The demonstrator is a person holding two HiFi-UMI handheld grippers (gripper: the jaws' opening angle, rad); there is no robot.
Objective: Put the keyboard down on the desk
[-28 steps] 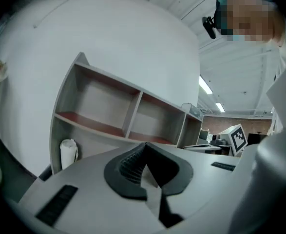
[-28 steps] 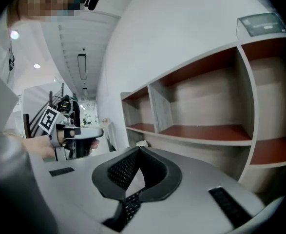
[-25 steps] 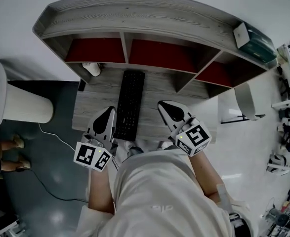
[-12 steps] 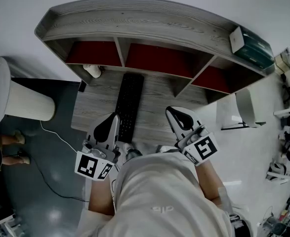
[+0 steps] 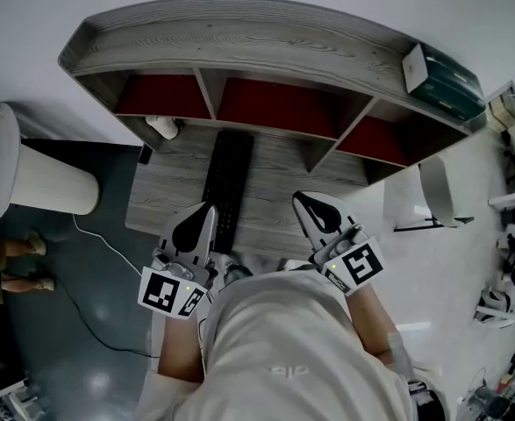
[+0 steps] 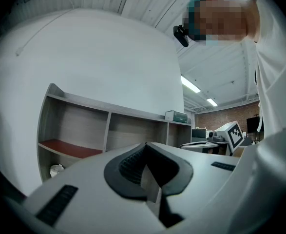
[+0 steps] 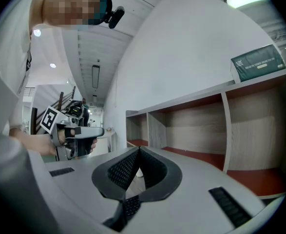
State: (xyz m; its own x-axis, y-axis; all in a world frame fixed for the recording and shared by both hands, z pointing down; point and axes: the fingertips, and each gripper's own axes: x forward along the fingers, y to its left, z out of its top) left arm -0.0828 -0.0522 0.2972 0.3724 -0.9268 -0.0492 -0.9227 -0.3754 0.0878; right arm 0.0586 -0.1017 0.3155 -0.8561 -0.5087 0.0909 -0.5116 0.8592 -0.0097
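Observation:
The black keyboard (image 5: pixel 228 181) lies flat on the grey wooden desk (image 5: pixel 279 187), running lengthwise away from me, with nothing holding it. My left gripper (image 5: pixel 207 207) hovers at the keyboard's near end, just to its left, jaws shut and empty. My right gripper (image 5: pixel 297 197) floats over the desk's front edge, well to the right of the keyboard, also shut and empty. Both point level toward the shelf unit. In the left gripper view the jaws (image 6: pixel 145 146) meet with no gap, as do those in the right gripper view (image 7: pixel 138 149). Neither gripper view shows the keyboard.
A shelf unit with red-floored compartments (image 5: pixel 279 103) rises at the desk's back. A small white cup (image 5: pixel 163 125) stands at the back left of the desk. A green box (image 5: pixel 443 73) sits on the shelf top. A white cylinder (image 5: pixel 31 181) and a cable (image 5: pixel 90 244) are on the floor at left.
Both grippers have drawn back a little toward my body and risen slightly. The keyboard has stayed flat on the desk.

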